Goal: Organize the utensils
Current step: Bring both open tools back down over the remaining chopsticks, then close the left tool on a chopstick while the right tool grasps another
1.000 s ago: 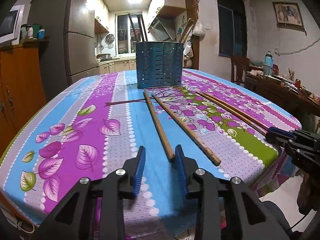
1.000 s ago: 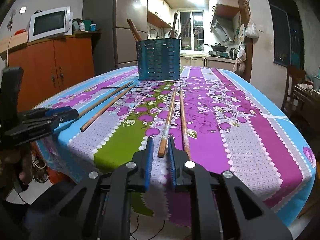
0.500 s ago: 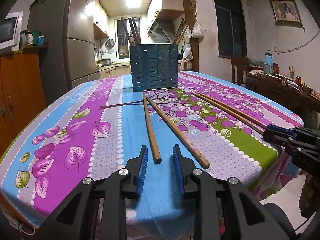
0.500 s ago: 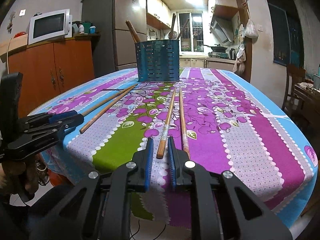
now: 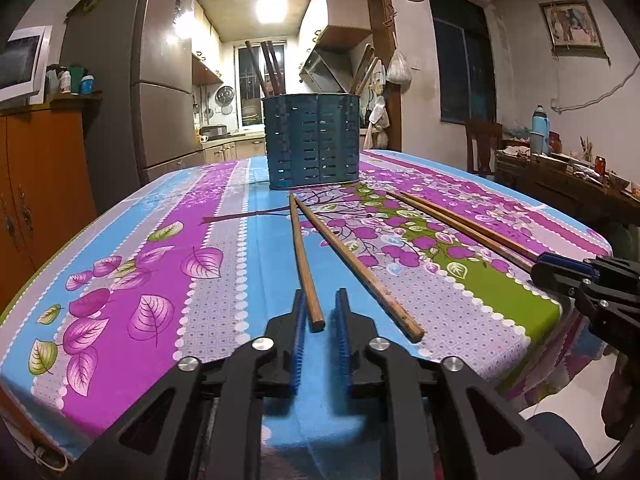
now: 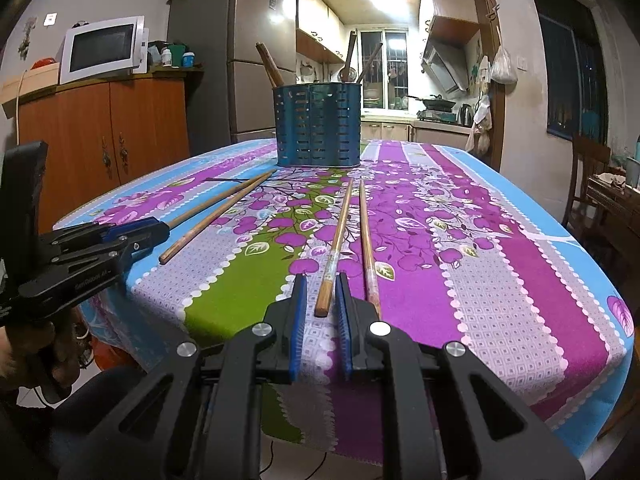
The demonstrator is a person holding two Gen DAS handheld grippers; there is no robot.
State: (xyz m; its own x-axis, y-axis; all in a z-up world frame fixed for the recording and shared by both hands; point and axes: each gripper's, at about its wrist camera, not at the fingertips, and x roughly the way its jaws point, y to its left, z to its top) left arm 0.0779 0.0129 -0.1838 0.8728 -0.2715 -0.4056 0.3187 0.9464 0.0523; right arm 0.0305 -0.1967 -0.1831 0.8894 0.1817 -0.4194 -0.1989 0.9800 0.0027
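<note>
A blue slotted utensil holder (image 5: 315, 140) stands at the far middle of the table, with several sticks in it; it also shows in the right wrist view (image 6: 319, 125). Long wooden chopsticks lie on the flowered cloth. My left gripper (image 5: 320, 300) is open, its pads on either side of the near end of one chopstick (image 5: 303, 260); a second chopstick (image 5: 356, 268) lies to its right. My right gripper (image 6: 320, 286) is open around the near end of a chopstick (image 6: 334, 248), beside another chopstick (image 6: 368, 248). Neither chopstick end is clamped.
The table's near edge (image 5: 240, 420) lies just under both grippers. The right gripper shows at the right of the left wrist view (image 5: 580, 280), and the left gripper at the left of the right wrist view (image 6: 100, 240). A wooden cabinet (image 6: 104, 140), fridge (image 6: 208, 60) and chair (image 6: 588, 184) surround the table.
My left gripper has moved forward and lined up so the chopstick end now lies between its pads, and its jaws have narrowed. My right gripper has stayed around its chopstick end.
</note>
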